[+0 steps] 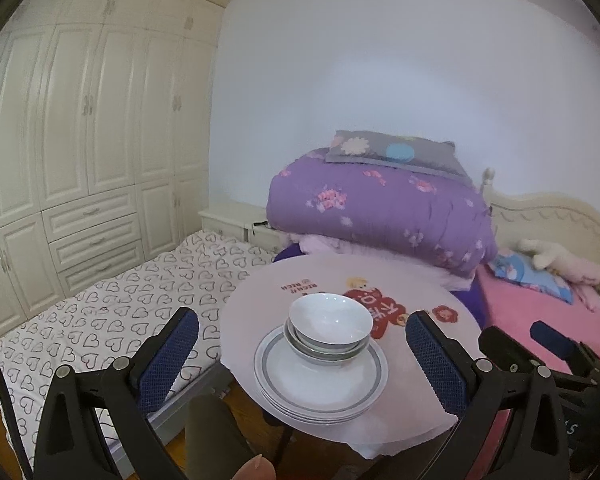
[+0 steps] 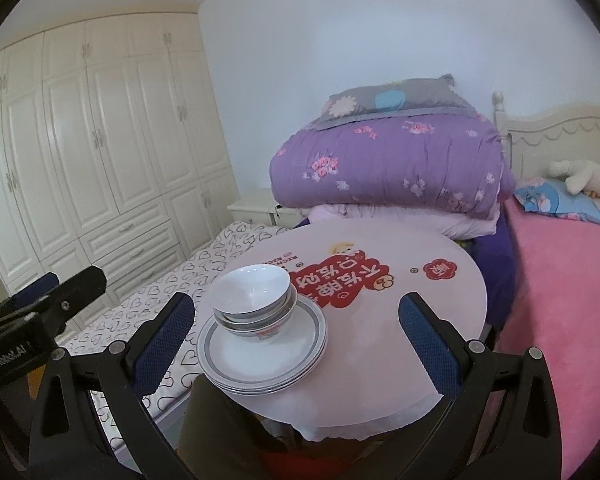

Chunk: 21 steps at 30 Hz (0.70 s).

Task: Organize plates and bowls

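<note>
A stack of white plates with grey rim bands sits near the front edge of a small round table. Nested white bowls rest on the back of the top plate. My left gripper hovers open above and in front of the stack, its blue-padded fingers wide on both sides, holding nothing. My right gripper is open too, with the stack just inside its left finger. Each gripper shows at the edge of the other's view.
A bed with heart-print sheet lies left of the table, a pink bed right. Folded purple quilt and pillow sit behind it. White wardrobes line the left wall. A person's knee is below the table edge.
</note>
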Available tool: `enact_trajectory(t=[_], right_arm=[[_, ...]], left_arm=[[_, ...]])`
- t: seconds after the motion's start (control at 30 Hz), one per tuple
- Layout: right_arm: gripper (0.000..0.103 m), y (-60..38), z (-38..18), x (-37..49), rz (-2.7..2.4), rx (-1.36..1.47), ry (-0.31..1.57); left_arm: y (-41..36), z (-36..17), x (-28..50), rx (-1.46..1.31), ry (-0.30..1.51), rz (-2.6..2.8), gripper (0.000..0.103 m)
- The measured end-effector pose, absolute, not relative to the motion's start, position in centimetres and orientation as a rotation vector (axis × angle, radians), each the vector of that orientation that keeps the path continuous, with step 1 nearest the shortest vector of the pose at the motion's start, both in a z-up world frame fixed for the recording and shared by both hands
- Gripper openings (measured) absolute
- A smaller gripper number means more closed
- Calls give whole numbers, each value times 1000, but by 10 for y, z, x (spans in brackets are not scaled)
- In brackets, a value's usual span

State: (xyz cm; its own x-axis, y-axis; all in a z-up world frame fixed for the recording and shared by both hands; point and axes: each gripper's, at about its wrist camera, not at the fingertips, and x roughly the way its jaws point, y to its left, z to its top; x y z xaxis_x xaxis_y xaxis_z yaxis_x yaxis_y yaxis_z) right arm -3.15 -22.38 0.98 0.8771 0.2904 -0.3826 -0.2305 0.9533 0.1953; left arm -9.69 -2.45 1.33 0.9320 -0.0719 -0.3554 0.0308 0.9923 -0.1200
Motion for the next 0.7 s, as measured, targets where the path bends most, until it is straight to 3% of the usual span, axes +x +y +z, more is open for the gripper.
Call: enact_trajectory(t=[0.7], right_arm=[[103, -215, 9, -41, 281, 128, 419]], left_arm=[[-17, 17, -99, -141, 351, -40, 102]])
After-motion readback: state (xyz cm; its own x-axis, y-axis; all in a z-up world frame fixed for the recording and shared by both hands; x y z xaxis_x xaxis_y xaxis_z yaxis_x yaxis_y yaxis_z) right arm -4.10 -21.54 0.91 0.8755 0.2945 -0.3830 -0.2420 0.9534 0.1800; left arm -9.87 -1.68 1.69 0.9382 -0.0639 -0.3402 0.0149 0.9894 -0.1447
